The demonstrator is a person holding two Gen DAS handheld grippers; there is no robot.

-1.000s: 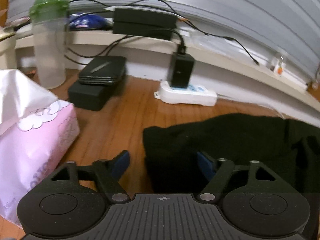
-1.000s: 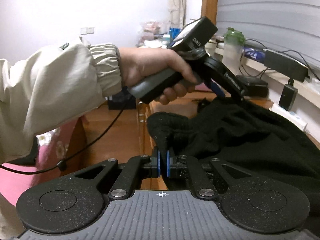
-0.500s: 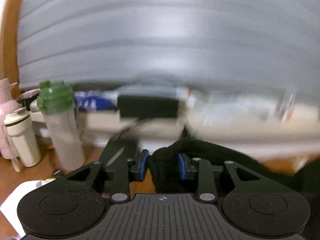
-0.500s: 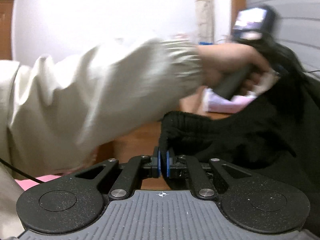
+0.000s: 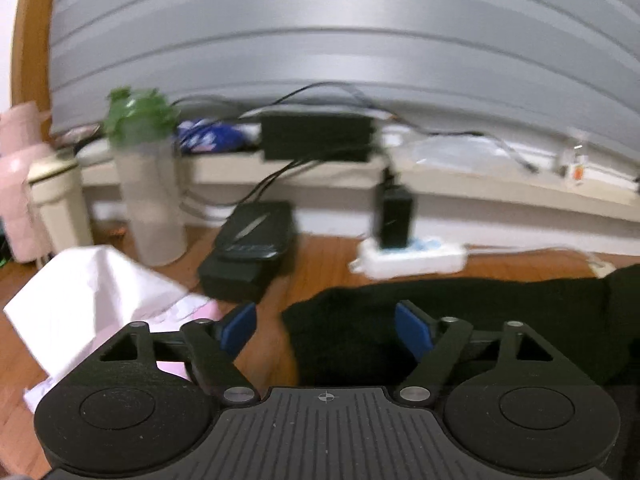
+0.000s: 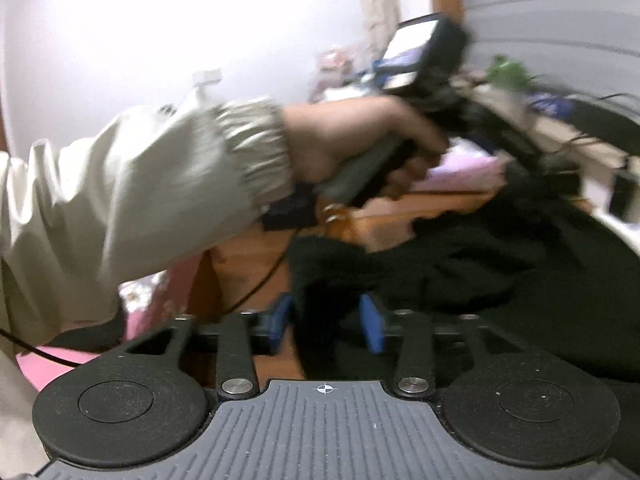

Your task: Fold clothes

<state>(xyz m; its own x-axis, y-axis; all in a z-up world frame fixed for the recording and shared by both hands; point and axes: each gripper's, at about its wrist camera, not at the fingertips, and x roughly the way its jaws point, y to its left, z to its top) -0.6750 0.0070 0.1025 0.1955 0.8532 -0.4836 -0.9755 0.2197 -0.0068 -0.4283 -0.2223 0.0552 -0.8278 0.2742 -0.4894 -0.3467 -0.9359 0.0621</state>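
- We see a clear bottle with a green lid (image 5: 146, 184) standing at the back of the wooden counter (image 5: 328, 268).
- Left of it, a cream flask (image 5: 60, 204) and a pink one (image 5: 18, 184).
- We spot a pink tissue pack (image 5: 100, 304) near the front left.
- Stacked black boxes (image 5: 248, 252) sit mid-counter.
- A white power strip (image 5: 412, 260) carries a black adapter (image 5: 394, 216).
- Grey blinds (image 5: 320, 28) behind.

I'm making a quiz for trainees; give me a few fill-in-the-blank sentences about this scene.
1. The garment on the wooden table is ____ in colour.
2. The left gripper has its jaws ____.
3. The bottle by the wall has a ____ lid.
4. The charger is plugged into a ____ power strip.

Answers: black; open; green; white
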